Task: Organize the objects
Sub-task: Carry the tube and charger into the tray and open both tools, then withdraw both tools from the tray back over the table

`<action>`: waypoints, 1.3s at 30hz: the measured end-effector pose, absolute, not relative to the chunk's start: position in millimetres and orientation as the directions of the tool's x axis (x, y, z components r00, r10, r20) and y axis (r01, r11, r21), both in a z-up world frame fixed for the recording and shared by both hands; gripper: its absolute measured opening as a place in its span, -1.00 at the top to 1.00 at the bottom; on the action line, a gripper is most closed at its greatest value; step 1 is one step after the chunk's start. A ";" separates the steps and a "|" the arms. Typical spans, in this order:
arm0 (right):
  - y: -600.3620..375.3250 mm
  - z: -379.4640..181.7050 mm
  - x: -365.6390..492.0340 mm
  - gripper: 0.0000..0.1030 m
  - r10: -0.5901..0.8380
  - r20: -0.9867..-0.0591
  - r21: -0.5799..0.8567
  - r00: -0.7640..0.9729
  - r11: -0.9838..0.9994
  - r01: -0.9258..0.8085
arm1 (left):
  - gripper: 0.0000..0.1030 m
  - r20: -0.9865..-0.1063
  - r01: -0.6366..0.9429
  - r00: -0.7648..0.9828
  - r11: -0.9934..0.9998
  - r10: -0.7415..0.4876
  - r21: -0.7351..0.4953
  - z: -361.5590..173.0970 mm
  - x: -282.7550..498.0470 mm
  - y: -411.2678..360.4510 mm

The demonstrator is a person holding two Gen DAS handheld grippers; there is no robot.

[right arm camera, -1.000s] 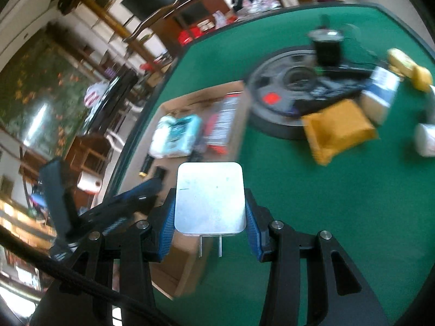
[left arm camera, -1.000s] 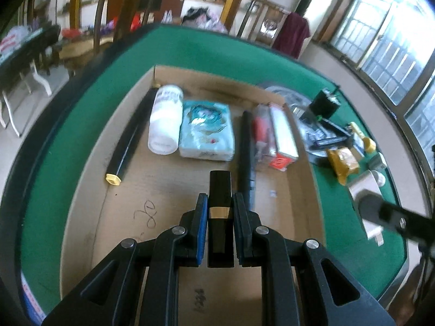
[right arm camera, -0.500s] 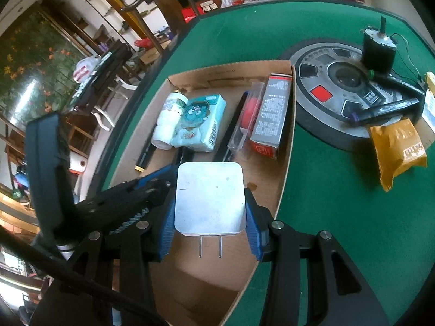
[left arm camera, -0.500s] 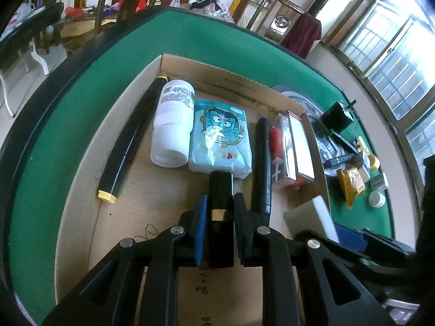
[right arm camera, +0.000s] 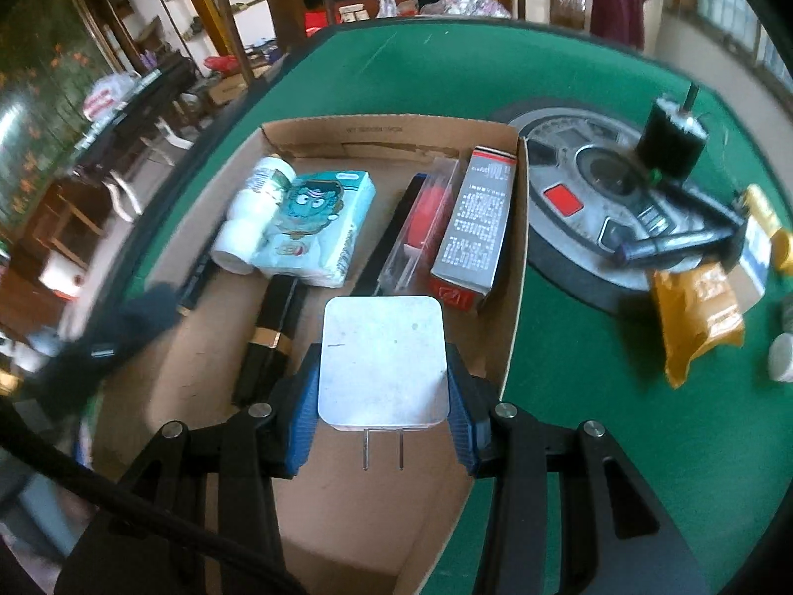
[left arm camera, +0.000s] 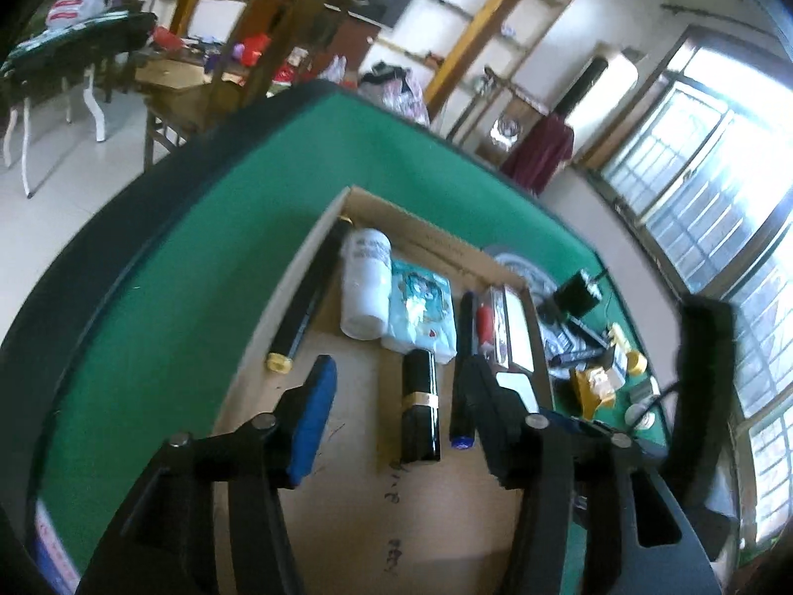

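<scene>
One white charger (right arm camera: pixel 381 362) sits clamped in the right gripper (right arm camera: pixel 382 386), prongs toward the camera, over the cardboard box (right arm camera: pixel 515 267). Left gripper (left arm camera: pixel 401 396) is spread wide, holding nothing, above the black gold-banded tube (left arm camera: pixel 421 404) lying beside the tissue pack (left arm camera: pixel 421 307) and white bottle (left arm camera: pixel 366 287).

The left gripper (left arm camera: pixel 396 396) hangs tilted with its two fingers spread wide apart, blue pads (left arm camera: pixel 312 421) facing inward and nothing between them. The right gripper (right arm camera: pixel 381 372) is level, its blue-padded fingers (right arm camera: pixel 305 411) pressed against both sides of a white charger (right arm camera: pixel 381 352), whose two prongs point back toward the wrist. In the left wrist view the right gripper shows just past the left one's right finger, close beside it, and in the right wrist view a dark blurred part of the left gripper sits at the left edge.
</scene>
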State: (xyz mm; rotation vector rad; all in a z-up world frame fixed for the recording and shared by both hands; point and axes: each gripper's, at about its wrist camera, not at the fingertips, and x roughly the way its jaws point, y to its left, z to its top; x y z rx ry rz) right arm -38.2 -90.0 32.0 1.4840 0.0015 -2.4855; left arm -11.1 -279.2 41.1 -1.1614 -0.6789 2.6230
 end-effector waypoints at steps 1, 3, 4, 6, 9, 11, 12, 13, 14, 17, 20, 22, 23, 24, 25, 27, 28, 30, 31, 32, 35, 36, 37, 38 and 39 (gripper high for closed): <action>-92.3 31.6 -37.3 0.17 -0.190 -0.867 0.102 -0.462 -0.973 0.208 | 0.01 -0.645 0.014 -0.680 -0.874 0.348 -0.485 42.0 -8.2 -281.7; -97.1 33.9 -34.6 0.17 -0.135 -0.859 0.041 -0.493 -0.980 0.196 | 0.01 -0.638 0.021 -0.691 -0.872 0.341 -0.489 42.8 -3.1 -285.2; -97.6 35.6 -33.0 0.16 -0.112 -0.858 0.018 -0.502 -0.982 0.188 | -0.04 -0.637 0.023 -0.693 -0.872 0.338 -0.488 43.0 -1.4 -286.6; -96.9 38.1 -31.2 0.16 -0.095 -0.859 0.008 -0.503 -0.985 0.171 | -0.12 -0.635 0.023 -0.694 -0.871 0.339 -0.491 44.0 1.3 -290.0; -88.9 45.0 -28.6 0.16 -0.131 -0.853 0.059 -0.506 -0.986 0.156 | -0.12 -0.633 0.023 -0.692 -0.866 0.346 -0.499 42.0 5.5 -291.5; -82.4 51.5 -26.4 0.16 -0.171 -0.832 0.105 -0.528 -0.983 0.153 | -0.12 -0.634 0.025 -0.688 -0.862 0.352 -0.506 40.5 7.7 -292.2; -80.6 54.8 -25.9 0.16 -0.179 -0.822 0.115 -0.541 -0.982 0.150 | -0.12 -0.634 0.027 -0.686 -0.859 0.357 -0.512 39.7 8.6 -292.9; -80.2 57.9 -25.6 0.15 -0.181 -0.811 0.120 -0.557 -0.982 0.145 | -0.12 -0.634 0.029 -0.684 -0.856 0.360 -0.517 39.3 10.0 -293.4; -73.9 63.6 -22.4 0.14 -0.189 -0.795 0.131 -0.577 -0.981 0.141 | -0.12 -0.634 0.029 -0.684 -0.855 0.361 -0.518 39.4 13.2 -293.1; -57.2 71.5 -17.3 0.01 -0.203 -0.771 0.160 -0.604 -0.979 0.124 | -0.17 -0.638 0.022 -0.678 -0.857 0.366 -0.515 40.9 17.4 -290.3; -46.8 74.7 -14.8 0.00 -0.207 -0.764 0.178 -0.611 -0.978 0.109 | -0.17 -0.640 0.007 -0.667 -0.856 0.381 -0.516 44.0 23.1 -281.6; -38.9 76.4 -12.3 0.00 -0.202 -0.760 0.180 -0.618 -0.979 0.099 | -0.17 -0.639 -0.011 -0.664 -0.859 0.389 -0.512 47.9 27.0 -274.0; -32.4 77.4 -9.4 0.00 -0.195 -0.757 0.175 -0.624 -0.980 0.094 | -0.17 -0.637 -0.026 -0.663 -0.862 0.395 -0.507 51.0 30.0 -268.3; -26.6 77.3 -6.7 0.00 -0.187 -0.754 0.168 -0.630 -0.982 0.089 | -0.17 -0.635 -0.038 -0.661 -0.864 0.399 -0.503 53.3 32.1 -264.2; -22.5 78.4 -4.0 0.00 -0.180 -0.753 0.163 -0.633 -0.983 0.087 | -0.17 -0.634 -0.051 -0.660 -0.866 0.403 -0.498 56.0 35.0 -259.0; -11.2 77.1 0.7 0.00 -0.169 -0.753 0.154 -0.636 -0.985 0.079 | -0.17 -0.632 -0.085 -0.656 -0.872 0.413 -0.482 62.1 39.9 -246.2; -5.9 76.4 3.2 0.00 -0.166 -0.752 0.155 -0.638 -0.985 0.074 | -0.17 -0.632 -0.100 -0.653 -0.875 0.417 -0.474 64.7 41.9 -240.2; 11.6 75.4 7.7 0.01 -0.157 -0.746 0.159 -0.648 -0.986 0.055 | -0.17 -0.636 -0.136 -0.640 -0.879 0.431 -0.458 70.7 45.1 -226.3; 19.5 75.1 9.6 0.01 -0.150 -0.742 0.158 -0.653 -0.986 0.046 | -0.18 -0.639 -0.150 -0.633 -0.879 0.437 -0.453 72.6 46.5 -219.9; 32.4 74.3 12.5 0.01 -0.134 -0.738 0.155 -0.662 -0.988 0.028 | -0.18 -0.644 -0.167 -0.623 -0.880 0.443 -0.444 74.7 48.2 -210.2; 61.3 73.2 16.5 0.01 -0.096 -0.732 0.146 -0.675 -0.989 -0.018 | -0.18 -0.659 -0.198 -0.603 -0.885 0.450 -0.422 78.6 50.3 -188.2; 73.8 72.5 18.0 0.01 -0.081 -0.730 0.144 -0.678 -0.989 -0.037 | -0.18 -0.665 -0.208 -0.594 -0.885 0.453 -0.417 79.0 50.7 -180.0; 86.1 72.1 19.6 0.01 -0.066 -0.729 0.142 -0.681 -0.988 -0.056 | -0.18 -0.670 -0.217 -0.585 -0.884 0.457 -0.414 79.4 51.0 -172.9; 94.9 71.7 19.7 0.01 -0.056 -0.728 0.139 -0.683 -0.988 -0.067 | -0.18 -0.678 -0.227 -0.572 -0.884 0.461 -0.409 79.3 51.7 -162.0; 106.1 71.3 20.4 0.01 -0.041 -0.727 0.134 -0.685 -0.988 -0.083 | -0.18 -0.686 -0.235 -0.563 -0.885 0.462 -0.403 79.4 51.8 -153.2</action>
